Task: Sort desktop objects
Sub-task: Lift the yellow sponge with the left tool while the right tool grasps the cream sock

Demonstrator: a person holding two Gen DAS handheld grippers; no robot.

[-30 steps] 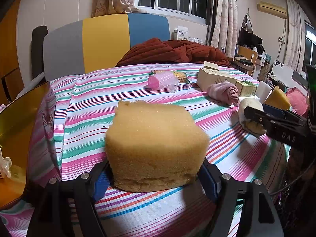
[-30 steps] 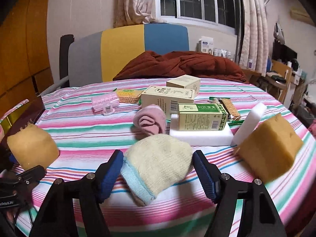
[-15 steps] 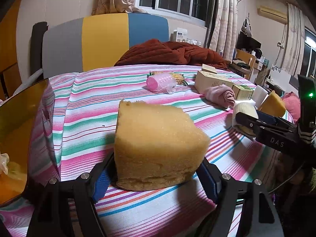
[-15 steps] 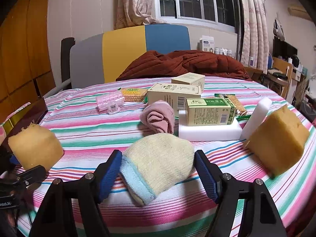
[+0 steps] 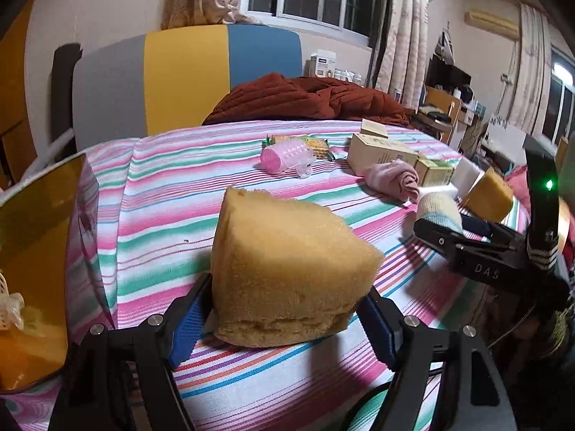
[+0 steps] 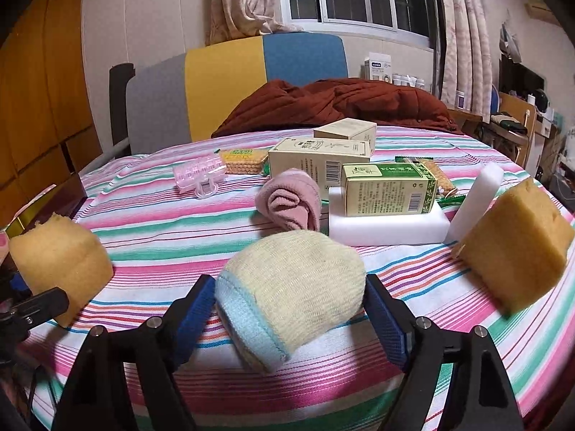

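Count: 2 yellow sponges, 2 rolled socks – cream/blue and pink, 2 white foam blocks, 3 cartons, 2 cracker packs, 1 pink hair roller.

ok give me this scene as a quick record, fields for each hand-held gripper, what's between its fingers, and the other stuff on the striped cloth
left hand-held gripper: shut on yellow sponge, which rests on the striped cloth
right hand-held gripper: jaws have just been opening; rolled cream sock lies between them, pads not visibly pressing
second sponge: right edge of cloth
pink sock: behind the cream sock
green box: on white foam block
pink hair roller: far left
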